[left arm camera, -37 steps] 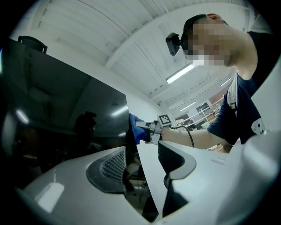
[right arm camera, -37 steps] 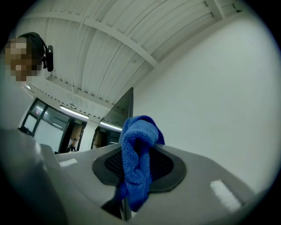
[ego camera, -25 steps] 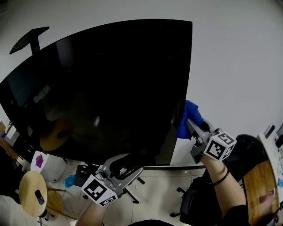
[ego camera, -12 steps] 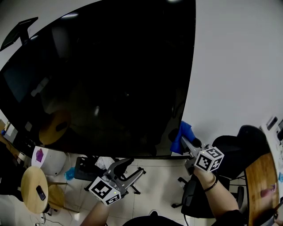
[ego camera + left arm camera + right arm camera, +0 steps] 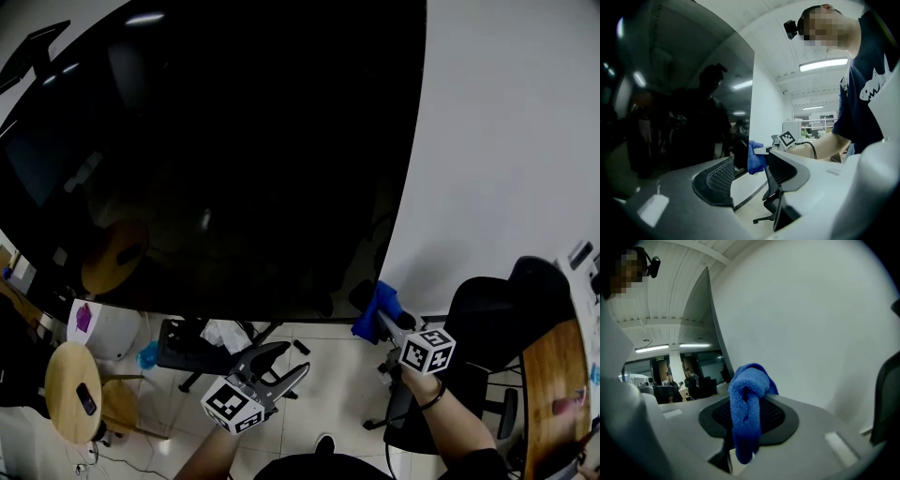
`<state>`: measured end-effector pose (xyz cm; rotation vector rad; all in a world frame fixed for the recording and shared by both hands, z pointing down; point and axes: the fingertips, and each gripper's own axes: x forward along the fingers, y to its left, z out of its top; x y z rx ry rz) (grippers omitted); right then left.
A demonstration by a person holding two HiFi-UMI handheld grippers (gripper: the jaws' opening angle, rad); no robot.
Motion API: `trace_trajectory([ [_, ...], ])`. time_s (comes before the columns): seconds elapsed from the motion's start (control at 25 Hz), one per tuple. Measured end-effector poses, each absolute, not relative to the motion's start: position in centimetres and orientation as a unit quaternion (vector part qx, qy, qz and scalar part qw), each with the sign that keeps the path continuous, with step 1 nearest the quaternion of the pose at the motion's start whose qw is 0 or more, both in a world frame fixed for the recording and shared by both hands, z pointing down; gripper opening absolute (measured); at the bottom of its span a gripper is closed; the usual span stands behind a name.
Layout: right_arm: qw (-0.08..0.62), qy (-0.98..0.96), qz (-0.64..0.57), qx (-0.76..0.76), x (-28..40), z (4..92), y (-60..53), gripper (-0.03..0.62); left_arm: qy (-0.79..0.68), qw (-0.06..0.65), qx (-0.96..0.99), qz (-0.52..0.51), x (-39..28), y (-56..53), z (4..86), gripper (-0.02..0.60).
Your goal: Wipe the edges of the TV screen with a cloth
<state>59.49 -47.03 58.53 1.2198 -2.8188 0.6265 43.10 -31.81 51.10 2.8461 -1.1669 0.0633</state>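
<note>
Blue terry cloth [image 5: 746, 413] is what your right tool [image 5: 386, 323] is pinching. Its jaws are closed on the bunched fabric, which bulges up over the tips and hangs down across the dark ribbed face of the lower jaw. In the head view you hold that cloth against the right edge of the TV screen [image 5: 234, 159], right at its lower corner, where the dark panel meets the white wall [image 5: 506, 141]. The left gripper view shows the same spot from the side: the blue bundle sits on the thin edge of the panel, with your right forearm [image 5: 820, 145] behind it.

Your left tool [image 5: 286, 359] hangs below the bottom edge of the screen, well apart from the cloth, and touches nothing. Its jaws stand spread with only air between them.

The screen is dark and mirrors the room. Under it you can see pale floor tiles [image 5: 328, 394] and a black office chair [image 5: 487, 314] just beside your right arm. A round wooden stool [image 5: 67, 398] stands off to the left with a small dark object [image 5: 84, 406] lying on it.
</note>
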Motion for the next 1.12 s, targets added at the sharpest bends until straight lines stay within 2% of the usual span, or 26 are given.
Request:
trace_trajectory([
  [0.6,0.035,-0.872,0.295,0.389,59.4,68.4,-46.6,0.117,-0.378,0.066,0.923,0.041,43.7,-31.2,54.3,0.219],
  [0.92,0.080,-0.856,0.334,0.387,59.4,73.1,-45.6,0.117,-0.386,0.069,0.919,0.047,43.0,-31.0,54.3,0.219],
  [1.0,0.070,-0.847,0.355,0.389,59.4,73.8,-45.6,0.117,-0.388,0.068,0.918,0.047,42.7,-30.9,54.1,0.219],
  [1.12,0.016,-0.837,0.396,0.377,58.6,72.8,-46.0,0.117,-0.397,0.068,0.914,0.047,41.5,-30.6,54.0,0.219],
])
